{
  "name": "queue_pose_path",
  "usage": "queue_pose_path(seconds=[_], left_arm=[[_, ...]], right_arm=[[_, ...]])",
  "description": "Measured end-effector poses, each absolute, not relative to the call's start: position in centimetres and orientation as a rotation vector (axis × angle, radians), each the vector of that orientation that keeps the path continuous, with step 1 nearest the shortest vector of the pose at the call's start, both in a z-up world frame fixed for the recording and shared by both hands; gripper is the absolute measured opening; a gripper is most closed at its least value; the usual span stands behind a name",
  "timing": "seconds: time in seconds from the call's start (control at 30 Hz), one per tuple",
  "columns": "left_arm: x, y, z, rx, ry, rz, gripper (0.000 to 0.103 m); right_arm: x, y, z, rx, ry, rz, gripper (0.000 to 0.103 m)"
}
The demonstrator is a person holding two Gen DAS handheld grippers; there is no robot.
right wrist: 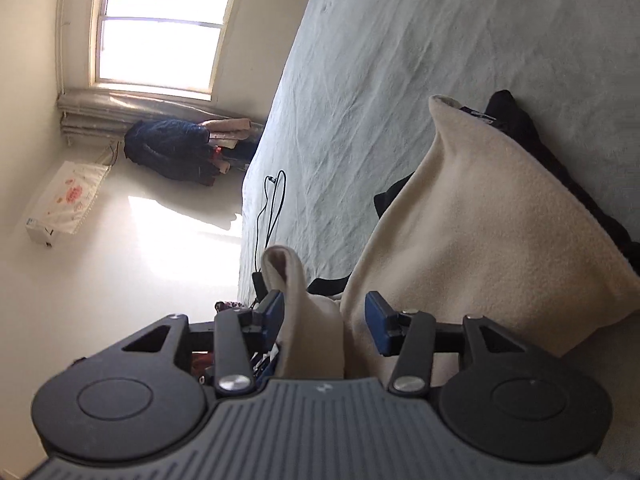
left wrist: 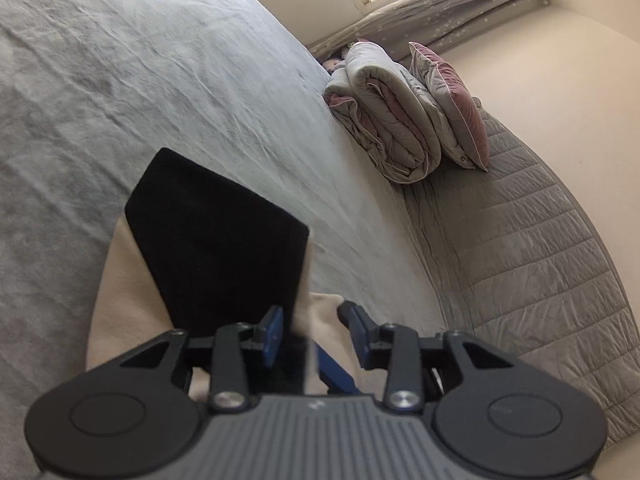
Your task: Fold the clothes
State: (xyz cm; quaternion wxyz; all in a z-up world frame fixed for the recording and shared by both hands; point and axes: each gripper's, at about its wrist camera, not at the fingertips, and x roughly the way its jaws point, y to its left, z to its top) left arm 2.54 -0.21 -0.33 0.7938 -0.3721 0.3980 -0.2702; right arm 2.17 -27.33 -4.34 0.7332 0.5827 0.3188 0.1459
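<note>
The risk right now is the garment slipping: a cream fleece garment [right wrist: 480, 216] with a black lining [left wrist: 224, 240] is bunched on the grey bed sheet [left wrist: 160, 80], and neither tool looks to have a firm bite on it. If the fabric drops unevenly the fold line will skew, and the loose cream flap [right wrist: 296, 304] could flop back over itself. There's also a black cable [right wrist: 272, 200] lying on the sheet near the bed's edge, close enough to snag if the cloth gets swept that way. On to the tools: the right gripper [right wrist: 324, 316] has its blue pads spread partway, the cream flap standing between them and touching the left-hand pad, while the other pad stands clear of it, so I'd call that no pinch. The left gripper [left wrist: 316, 332] is also parted, with a thin edge of fabric hanging in the gap and neither pad visibly pressing on it. A rolled duvet [left wrist: 384, 120] and pillow [left wrist: 452, 104] sit well apart at the far end.
</note>
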Motion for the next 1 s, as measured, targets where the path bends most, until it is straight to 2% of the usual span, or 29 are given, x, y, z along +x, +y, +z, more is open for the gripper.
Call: queue_pose_path(seconds=[0.1,0.2,0.4,0.5,0.63,0.87,0.9,1.0], left_arm=[[2.3,-0.8,-0.6,-0.815,0.902,-0.612,0.038],[1.5,-0.4,0.2,-0.748,0.864,-0.599,0.039],[0.3,2.4,2.1,-0.621,0.77,-0.522,0.04],[-0.1,3.6,2.4,-0.497,0.738,-0.455,0.04],[0.3,5.1,1.4,-0.43,0.765,-0.367,0.04],[2.3,5.5,1.0,-0.28,0.861,-0.178,0.041],[2.5,5.7,0.9,-0.28,0.865,-0.17,0.042],[3.1,5.8,0.9,-0.287,0.877,-0.161,0.043]], right_arm=[[1.8,-28.2,-5.3,1.361,0.698,0.307,0.052],[1.3,-28.2,-5.1,1.359,0.699,0.307,0.051],[2.1,-27.0,-3.5,1.214,0.747,0.283,0.054],[2.4,-26.0,-2.7,1.134,0.756,0.262,0.059],[2.7,-24.6,-1.9,1.028,0.77,0.228,0.061],[1.2,-22.9,0.1,0.834,0.686,0.232,0.061],[1.3,-22.7,0.4,0.805,0.681,0.245,0.06],[1.7,-21.8,0.9,0.718,0.677,0.275,0.049]])
